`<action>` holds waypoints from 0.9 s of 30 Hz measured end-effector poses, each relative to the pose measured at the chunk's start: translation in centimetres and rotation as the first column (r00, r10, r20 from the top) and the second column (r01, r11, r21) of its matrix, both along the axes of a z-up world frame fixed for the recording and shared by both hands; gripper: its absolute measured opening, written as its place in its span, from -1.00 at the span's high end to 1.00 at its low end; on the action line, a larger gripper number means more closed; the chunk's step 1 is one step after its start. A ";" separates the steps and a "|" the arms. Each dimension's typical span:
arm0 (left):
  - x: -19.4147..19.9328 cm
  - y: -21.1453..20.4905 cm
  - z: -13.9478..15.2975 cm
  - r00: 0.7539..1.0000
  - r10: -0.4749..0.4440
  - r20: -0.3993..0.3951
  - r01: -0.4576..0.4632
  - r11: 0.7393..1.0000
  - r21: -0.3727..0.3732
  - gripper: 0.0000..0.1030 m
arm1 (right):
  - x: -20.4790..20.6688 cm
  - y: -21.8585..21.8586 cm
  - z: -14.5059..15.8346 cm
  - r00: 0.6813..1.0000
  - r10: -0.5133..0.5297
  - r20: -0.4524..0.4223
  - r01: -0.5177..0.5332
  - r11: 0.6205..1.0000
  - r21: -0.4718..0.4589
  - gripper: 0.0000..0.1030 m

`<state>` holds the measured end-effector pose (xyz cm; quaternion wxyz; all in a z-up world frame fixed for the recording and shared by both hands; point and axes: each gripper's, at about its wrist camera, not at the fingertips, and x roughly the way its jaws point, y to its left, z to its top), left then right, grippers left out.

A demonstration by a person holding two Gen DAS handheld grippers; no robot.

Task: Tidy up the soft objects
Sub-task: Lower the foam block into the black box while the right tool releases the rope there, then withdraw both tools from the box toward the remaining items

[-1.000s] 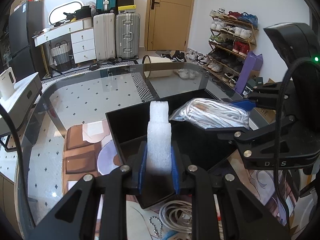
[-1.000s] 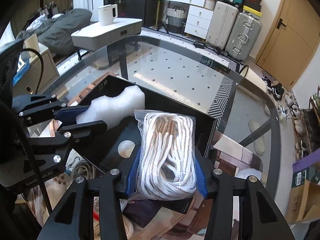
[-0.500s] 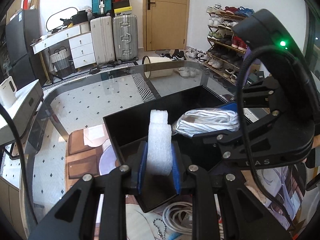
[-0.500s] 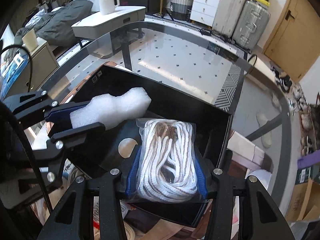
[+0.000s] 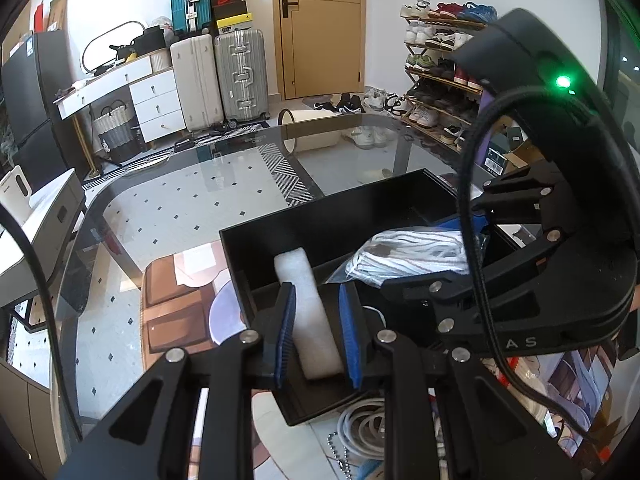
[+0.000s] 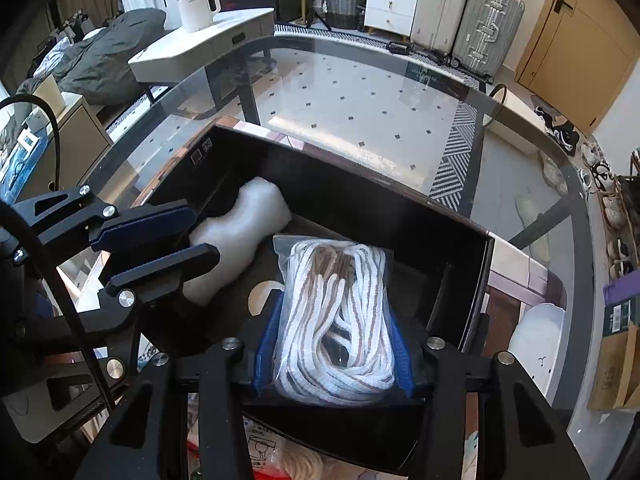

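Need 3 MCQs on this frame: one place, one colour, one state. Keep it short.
1. Where is the bagged rope?
A. on the floor
B. over the black box
C. on the shoe rack

2. Colour of the foam block?
A. white
B. red
C. green

3. The left tongs are:
A. wide open and holding nothing
B. out of view
C. shut on the foam block

Key: 1 B, the right tongs hold it above the box interior. 2 A, it looks plain white in both views. 3 C, the blue pads press the foam's sides.
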<state>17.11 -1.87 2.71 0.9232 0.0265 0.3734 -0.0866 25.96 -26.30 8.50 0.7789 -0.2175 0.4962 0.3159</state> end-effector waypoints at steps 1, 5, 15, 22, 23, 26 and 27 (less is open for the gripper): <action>-0.1 0.1 0.0 1.000 0.000 -0.001 0.000 1.000 -0.009 0.58 | -0.2 -0.2 0.2 1.000 0.006 0.016 -0.006 1.000 0.012 0.00; -0.8 0.3 0.3 1.000 -0.010 0.003 0.010 0.999 -0.042 0.38 | -1.2 -1.4 2.3 0.996 -0.009 0.092 0.002 0.997 0.077 -0.42; -4.8 0.9 2.4 0.997 0.045 0.064 -0.040 0.997 -0.066 -0.13 | -5.0 -7.5 7.0 0.972 -0.142 0.186 0.092 0.962 0.256 -0.78; -8.4 1.6 3.1 0.973 0.131 0.189 -0.116 0.989 -0.091 -1.00 | -8.7 -10.3 7.4 0.960 -0.182 0.213 0.094 0.925 0.369 -0.99; -8.8 1.6 3.0 0.971 0.140 0.193 -0.123 0.987 -0.099 -1.00 | -9.2 -10.5 7.2 0.960 -0.182 0.213 0.091 0.922 0.376 -0.99; -9.5 1.6 2.9 0.969 0.147 0.200 -0.128 0.986 -0.106 -1.00 | -10.4 -11.1 6.3 0.960 -0.192 0.204 0.096 0.910 0.403 -0.99; -9.8 1.5 2.8 0.968 0.152 0.201 -0.133 0.985 -0.105 -1.00 | -10.7 -11.4 6.0 0.959 -0.203 0.199 0.106 0.905 0.412 -0.99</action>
